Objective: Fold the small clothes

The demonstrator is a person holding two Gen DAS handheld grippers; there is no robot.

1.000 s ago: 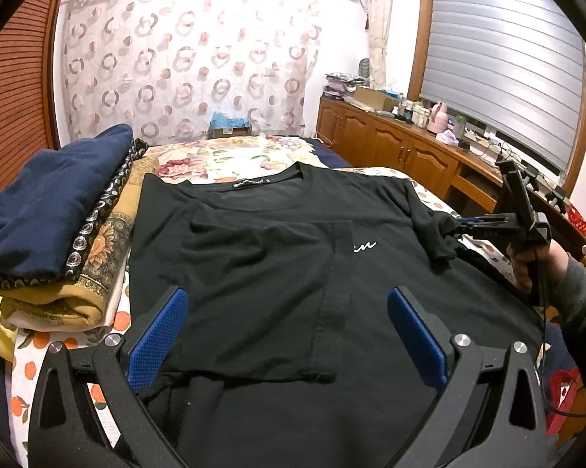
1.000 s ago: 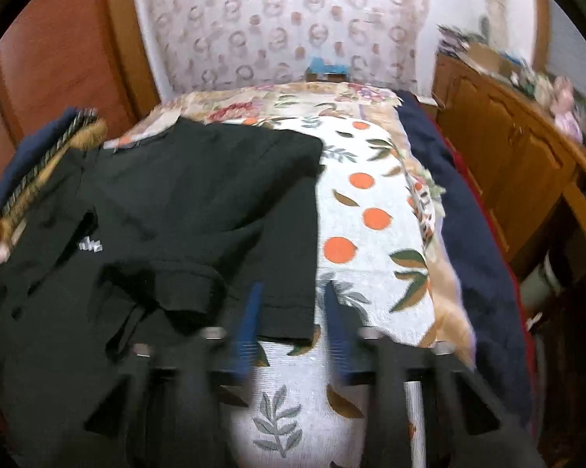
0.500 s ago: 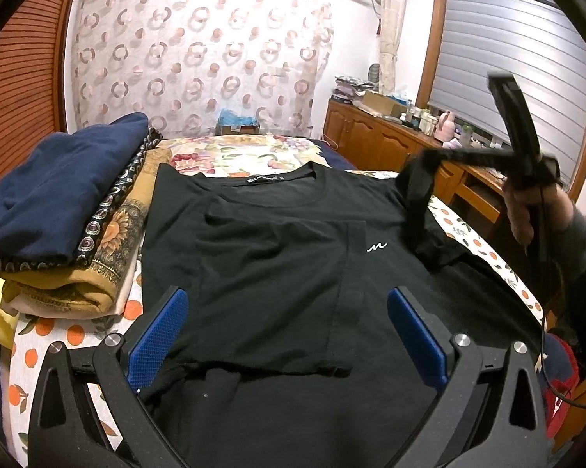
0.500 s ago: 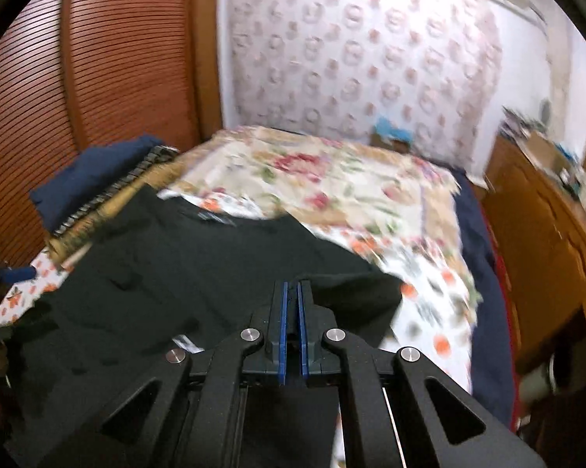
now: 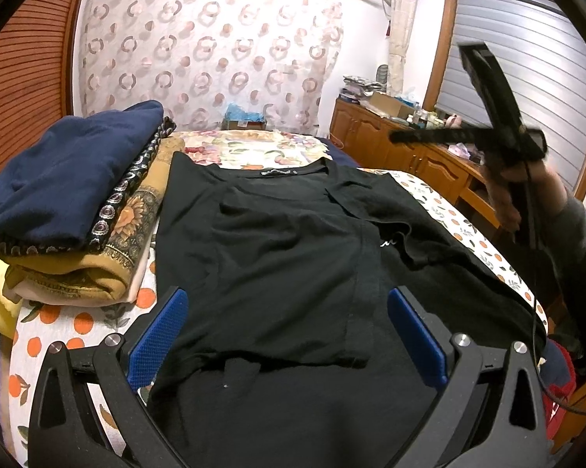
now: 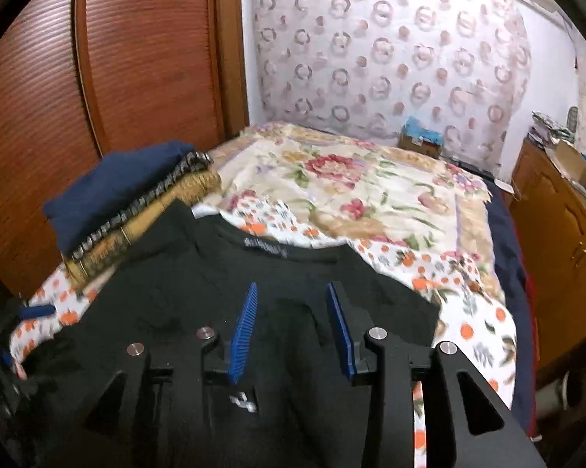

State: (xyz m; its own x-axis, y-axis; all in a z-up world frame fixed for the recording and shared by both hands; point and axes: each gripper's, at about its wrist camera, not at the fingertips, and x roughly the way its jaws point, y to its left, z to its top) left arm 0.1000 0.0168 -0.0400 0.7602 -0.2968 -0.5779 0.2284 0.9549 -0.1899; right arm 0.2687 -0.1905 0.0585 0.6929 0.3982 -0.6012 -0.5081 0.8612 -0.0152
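A black T-shirt (image 5: 285,257) lies spread on the bed (image 6: 371,195), its collar toward the far end and both sleeves laid inward across the chest. The left claw (image 5: 287,339) hangs low over the shirt's lower half with its blue pads (image 5: 158,335) spread wide, nothing between them; the folded left sleeve panel lies just ahead of it and a little beneath. To the left of this claw, a stack of folded clothes (image 5: 70,202) sits on the bed touching the shirt's shoulder edge: a navy piece on top, a dark patterned trim, then mustard-yellow cloth below.

The right claw (image 6: 291,335) is raised over the shirt's right chest, its pads (image 6: 244,335) parted to a moderate gap and gripping nothing. A small white logo (image 6: 244,399) shows on the fabric beneath its body. Ahead of it the collar with its label (image 6: 263,251) is visible, and beyond that a floral quilt (image 6: 351,179). In the left wrist view the same right claw (image 5: 398,137) appears blurred, held up in a hand (image 5: 507,191) to the right of the shirt. A wooden cabinet (image 5: 402,144) stands along the wall on that side.
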